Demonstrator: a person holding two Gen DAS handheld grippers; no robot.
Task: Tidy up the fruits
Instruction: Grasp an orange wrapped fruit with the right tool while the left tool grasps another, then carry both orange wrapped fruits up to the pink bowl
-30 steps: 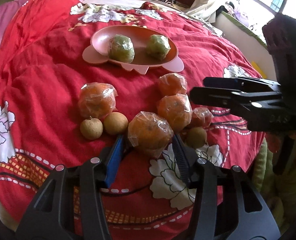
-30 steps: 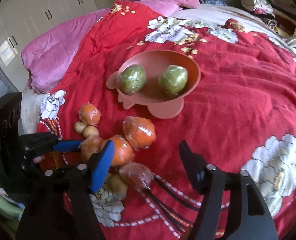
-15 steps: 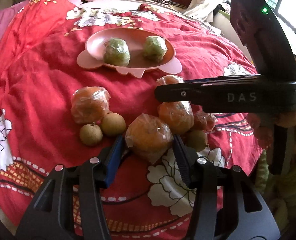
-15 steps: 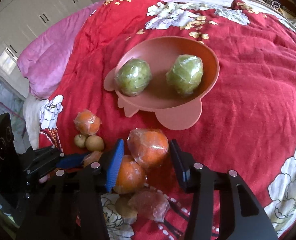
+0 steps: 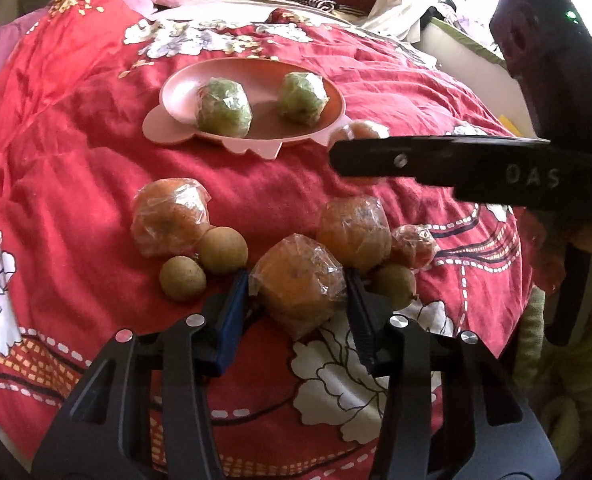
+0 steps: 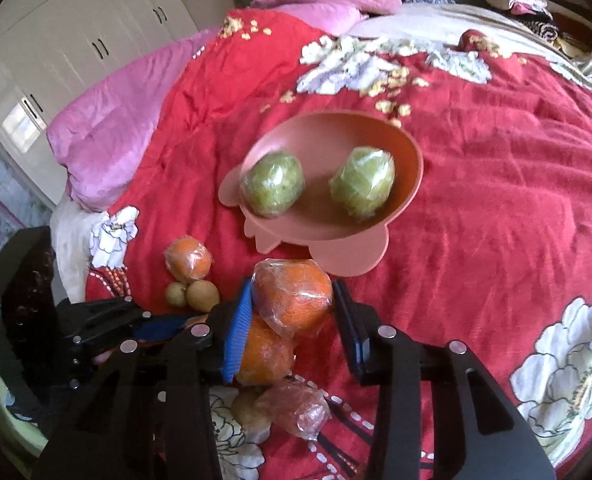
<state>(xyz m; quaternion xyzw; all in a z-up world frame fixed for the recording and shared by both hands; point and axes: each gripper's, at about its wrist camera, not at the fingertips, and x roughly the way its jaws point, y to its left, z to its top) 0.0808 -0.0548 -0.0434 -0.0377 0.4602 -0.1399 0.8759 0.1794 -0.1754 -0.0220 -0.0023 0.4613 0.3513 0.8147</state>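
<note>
Left tongs (image 5: 297, 294): just closing further, pinching a film-wrapped orange (image 5: 297, 286) on the bed's red quilt (image 5: 76, 168); pads against its sides.
Right tongs (image 6: 292, 312): just closing, pinching another wrapped orange (image 6: 294, 298), just short of the pink plate's rim (image 6: 347, 266).
Wrapped fruit: crinkled clear film, glossy highlights, orange skin beneath.
Plate contents: two green fruits (image 6: 274, 184), also wrapped, side by side, apart.
Loose pile: third wrapped orange (image 5: 170, 216) touching two bare brown longans (image 5: 222, 250); another orange (image 5: 353, 232), a smaller wrapped fruit and a longan crowded just beside the left tongs.
Open room: bare quilt right of the plate; bed edge near the tongs.
</note>
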